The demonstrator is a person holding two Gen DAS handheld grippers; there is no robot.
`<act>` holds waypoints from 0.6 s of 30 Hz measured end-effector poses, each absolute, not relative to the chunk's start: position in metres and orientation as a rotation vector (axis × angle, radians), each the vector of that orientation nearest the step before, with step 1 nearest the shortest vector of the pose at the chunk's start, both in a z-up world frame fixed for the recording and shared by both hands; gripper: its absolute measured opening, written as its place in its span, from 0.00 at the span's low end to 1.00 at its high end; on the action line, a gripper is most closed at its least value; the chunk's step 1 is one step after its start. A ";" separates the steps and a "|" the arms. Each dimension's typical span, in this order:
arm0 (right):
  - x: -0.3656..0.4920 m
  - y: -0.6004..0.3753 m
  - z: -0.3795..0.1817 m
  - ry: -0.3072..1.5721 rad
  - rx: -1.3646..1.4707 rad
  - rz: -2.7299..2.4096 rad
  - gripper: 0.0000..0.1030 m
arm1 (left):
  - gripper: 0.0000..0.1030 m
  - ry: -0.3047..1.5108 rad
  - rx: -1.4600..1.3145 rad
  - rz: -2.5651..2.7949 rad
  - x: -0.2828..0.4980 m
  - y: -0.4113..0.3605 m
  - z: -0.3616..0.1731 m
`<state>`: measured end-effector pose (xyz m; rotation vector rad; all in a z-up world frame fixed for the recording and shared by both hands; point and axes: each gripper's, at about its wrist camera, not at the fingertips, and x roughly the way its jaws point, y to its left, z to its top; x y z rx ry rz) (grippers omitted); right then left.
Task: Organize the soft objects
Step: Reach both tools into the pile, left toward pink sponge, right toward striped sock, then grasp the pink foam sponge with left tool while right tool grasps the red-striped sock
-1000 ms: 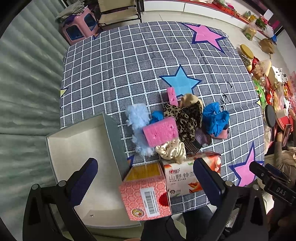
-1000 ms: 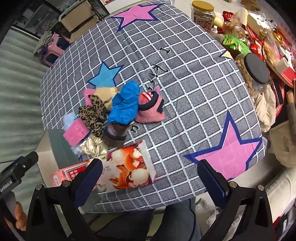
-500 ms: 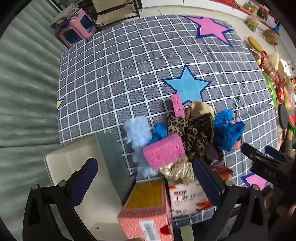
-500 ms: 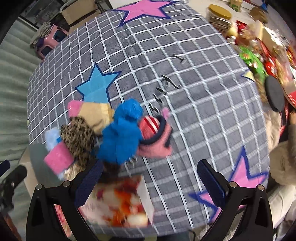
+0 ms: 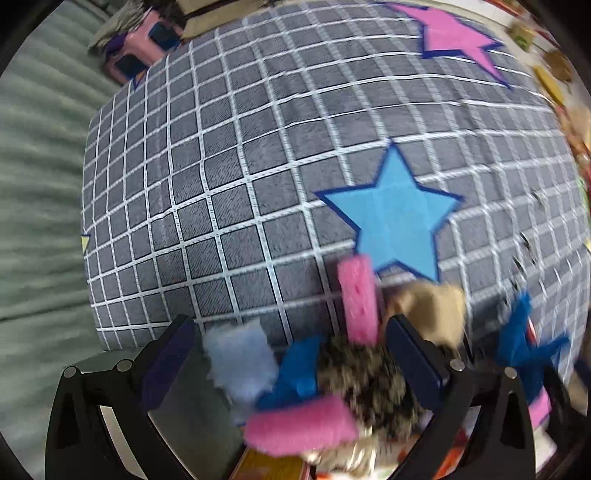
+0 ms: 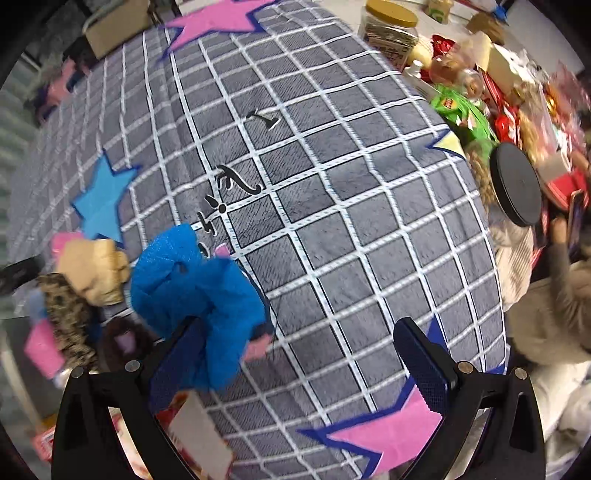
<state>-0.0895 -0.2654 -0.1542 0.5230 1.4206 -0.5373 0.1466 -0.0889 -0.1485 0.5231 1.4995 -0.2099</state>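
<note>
Soft toys are lying heaped at lower centre, both the left gripper and right gripper hanging spread wide, pinching nothing.

A grey quilted cover with a white grid carries a blue star patch and a pink star patch. Beyond its right edge stand a gold-lidded clear jar, a green snack packet and a round black lid.
</note>
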 end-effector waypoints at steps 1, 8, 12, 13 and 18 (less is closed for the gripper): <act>-0.094 -0.266 -0.149 1.410 0.531 -0.526 1.00 | 1.00 1.499 0.508 -0.203 0.152 -0.089 -0.152; -0.119 -0.259 -0.131 1.362 0.634 -0.477 1.00 | 1.00 1.624 0.461 -0.223 0.160 -0.090 -0.188; -0.126 -0.257 -0.131 1.363 0.657 -0.473 1.00 | 0.92 1.704 0.431 -0.233 0.159 -0.089 -0.204; -0.127 -0.256 -0.132 1.366 0.657 -0.471 1.00 | 0.88 1.715 0.424 -0.246 0.158 -0.089 -0.206; -0.121 -0.261 -0.146 1.384 0.640 -0.481 1.00 | 0.36 1.738 0.306 -0.304 0.164 -0.084 -0.219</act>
